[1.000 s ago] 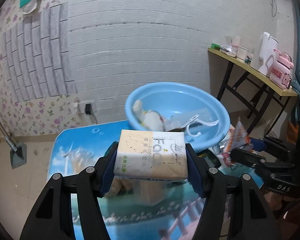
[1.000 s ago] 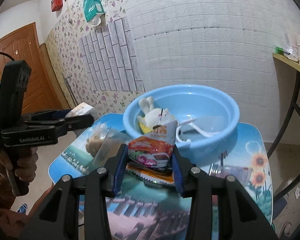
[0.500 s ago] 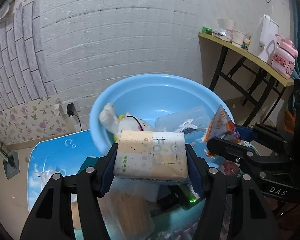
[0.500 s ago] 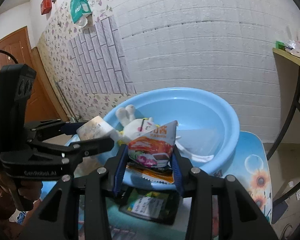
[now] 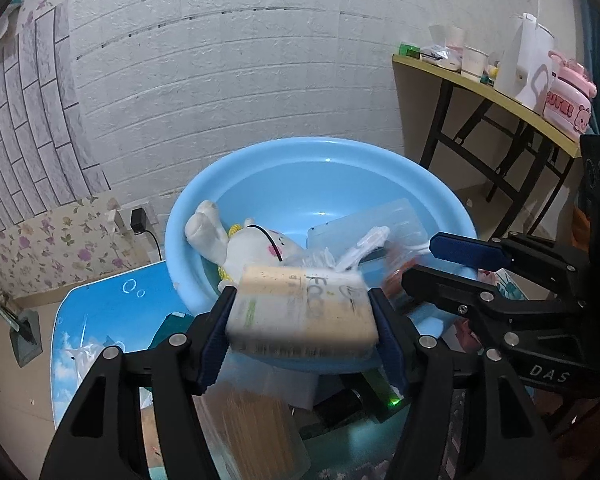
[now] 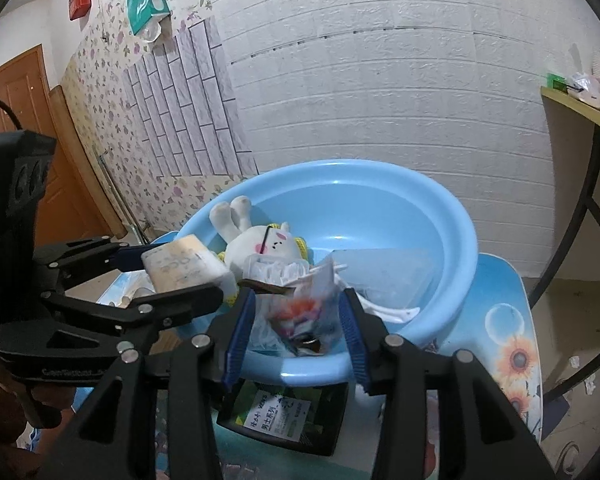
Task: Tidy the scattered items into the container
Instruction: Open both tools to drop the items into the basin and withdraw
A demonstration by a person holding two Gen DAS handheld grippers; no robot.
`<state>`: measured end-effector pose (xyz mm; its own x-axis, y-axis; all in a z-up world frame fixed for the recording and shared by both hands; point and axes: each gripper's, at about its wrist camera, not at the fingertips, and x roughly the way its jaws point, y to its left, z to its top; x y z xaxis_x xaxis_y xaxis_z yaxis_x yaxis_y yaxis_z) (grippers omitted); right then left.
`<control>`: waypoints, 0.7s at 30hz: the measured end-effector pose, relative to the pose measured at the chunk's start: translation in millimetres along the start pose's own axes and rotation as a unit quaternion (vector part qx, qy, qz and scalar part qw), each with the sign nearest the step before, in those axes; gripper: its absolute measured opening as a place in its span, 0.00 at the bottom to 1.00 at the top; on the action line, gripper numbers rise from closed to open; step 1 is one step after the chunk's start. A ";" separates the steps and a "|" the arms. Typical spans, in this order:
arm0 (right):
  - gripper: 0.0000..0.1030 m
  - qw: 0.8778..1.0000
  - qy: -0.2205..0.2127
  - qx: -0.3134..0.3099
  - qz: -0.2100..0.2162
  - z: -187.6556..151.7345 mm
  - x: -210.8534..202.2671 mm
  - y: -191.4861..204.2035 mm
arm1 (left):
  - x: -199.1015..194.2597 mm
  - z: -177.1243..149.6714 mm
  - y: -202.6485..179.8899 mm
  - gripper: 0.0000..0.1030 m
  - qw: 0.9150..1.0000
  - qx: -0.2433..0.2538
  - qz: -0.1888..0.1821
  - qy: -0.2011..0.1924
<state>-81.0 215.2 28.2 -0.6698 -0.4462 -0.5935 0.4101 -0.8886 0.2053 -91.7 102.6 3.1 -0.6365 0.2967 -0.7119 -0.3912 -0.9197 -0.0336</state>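
While both jaws are opening, left tool (image 5: 304,316) lets its tissue pack (image 5: 300,312), right tool (image 6: 296,320) its snack packet (image 6: 300,312), loosened and blurred, drop lower-centre inside basin (image 6: 380,184); hold steady.

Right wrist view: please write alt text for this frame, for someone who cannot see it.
The right gripper, its jaws opening, has a blurred snack packet between its blue pads over the near rim of a light blue basin. A plush rabbit and clear plastic packaging already lie in the basin. At left, the left gripper brings a beige tissue pack to the rim.
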 end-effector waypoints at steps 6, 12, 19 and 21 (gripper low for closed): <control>0.42 1.000 -0.004 0.004 -0.010 -2.8 -10.0 0.3 | -6.7 -5.5 -1.8 0.75 1.000 0.000 -0.002 -0.001; 0.42 1.000 -0.015 0.005 -0.021 -12.1 -28.5 -1.8 | -21.5 -15.8 -0.8 0.82 1.000 0.000 0.002 -0.004; 0.42 0.999 -0.001 0.023 -0.048 -30.7 -44.2 -11.5 | -37.7 -35.2 15.6 0.92 0.999 -0.027 0.023 -0.004; 0.42 0.998 0.005 0.030 -0.058 -37.8 -47.7 -15.3 | -41.2 -41.2 19.6 0.99 0.999 -0.032 0.035 -0.001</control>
<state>-32.0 254.1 23.9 -0.7042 -0.3392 -0.6237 0.2923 -0.9391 0.1808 -45.8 61.8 2.8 -0.6618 0.2324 -0.7128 -0.3031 -0.9525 -0.0291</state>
